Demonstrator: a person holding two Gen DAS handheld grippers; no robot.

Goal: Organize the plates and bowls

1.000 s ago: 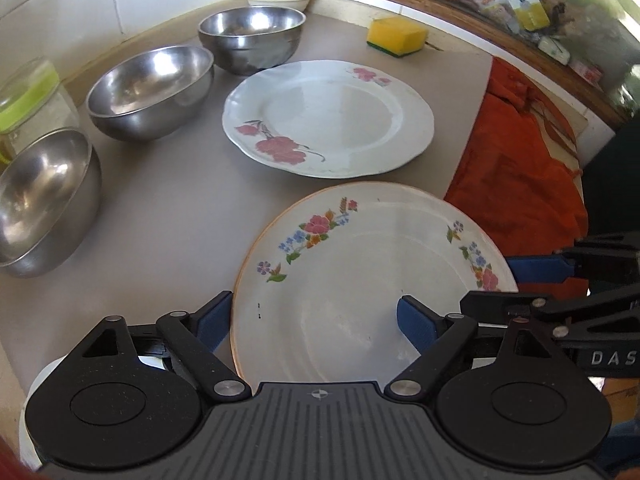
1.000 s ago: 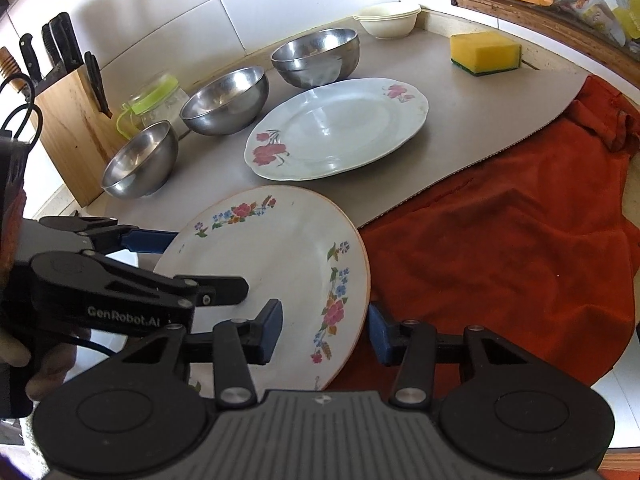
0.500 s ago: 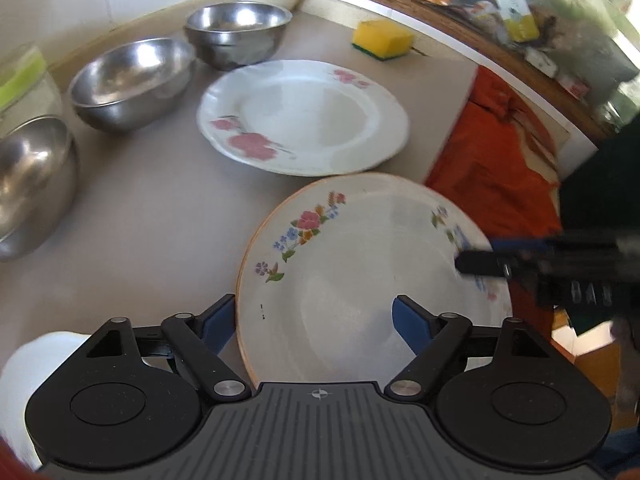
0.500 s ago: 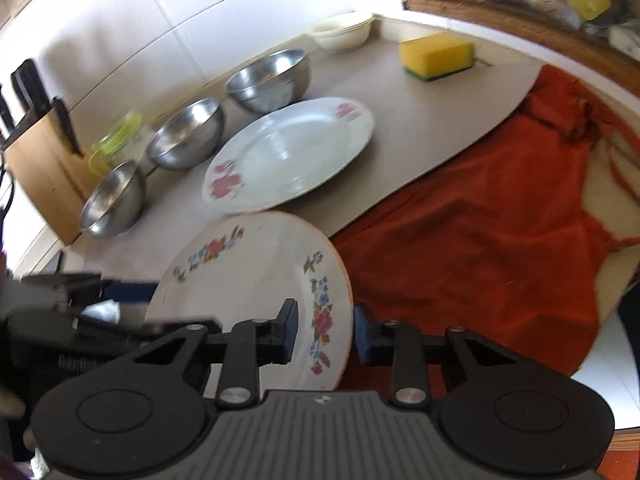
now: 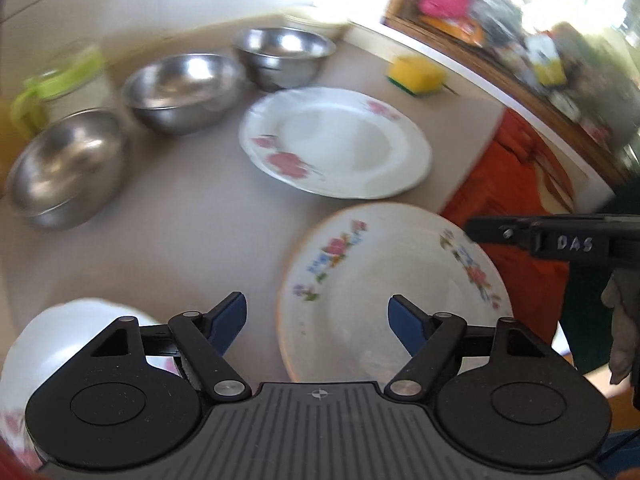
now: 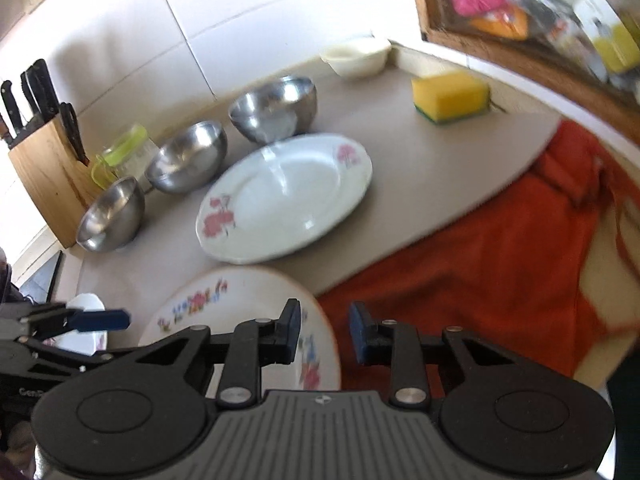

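Two grippers: right gripper [image 6: 324, 334] fingers pinch the small-flowered plate [image 6: 240, 300] rim at lower centre; left gripper [image 5: 316, 318] fingers are closing, nothing held; keep the plate level.

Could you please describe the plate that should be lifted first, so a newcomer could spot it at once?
Start at the beige counter with its row of three steel bowls. Nearer the camera than the large white plate sits the plate with the orange rim, its edge between the right gripper fingers. Unlike its neighbour's big pink roses, it bears small multicoloured flower sprays.
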